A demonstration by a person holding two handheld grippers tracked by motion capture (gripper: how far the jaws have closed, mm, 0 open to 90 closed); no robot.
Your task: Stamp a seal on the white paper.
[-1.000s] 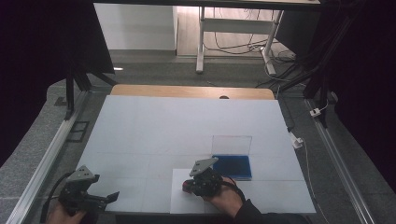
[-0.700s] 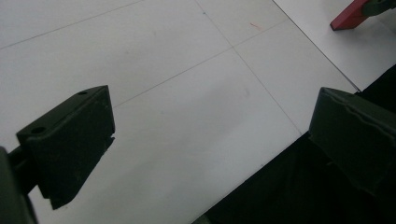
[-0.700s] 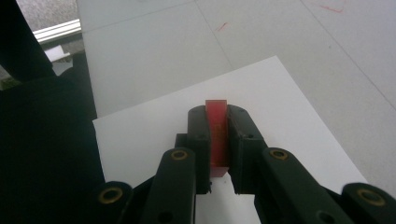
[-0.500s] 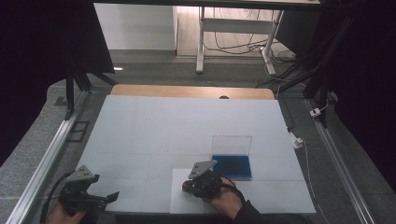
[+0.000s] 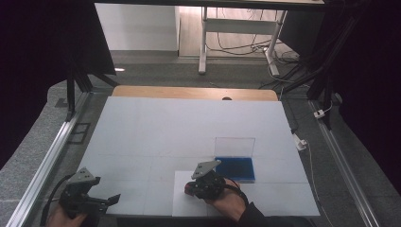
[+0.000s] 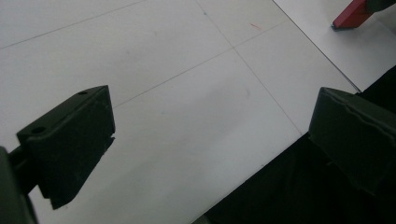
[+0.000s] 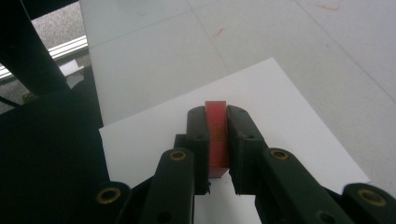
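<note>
My right gripper sits at the front middle of the table, pointing left, shut on a small red block. Its jaws clamp the block's two flat sides, and the block's end sticks out just past the tips over a white sheet of paper. The same red block appears at the top right of the left gripper view. My left gripper rests at the table's front left corner, open, with nothing between its wide-set jaws.
A shallow blue box with its clear lid standing upright lies just behind and to the right of the right hand. The white table top stretches away behind. Metal rails run along both sides.
</note>
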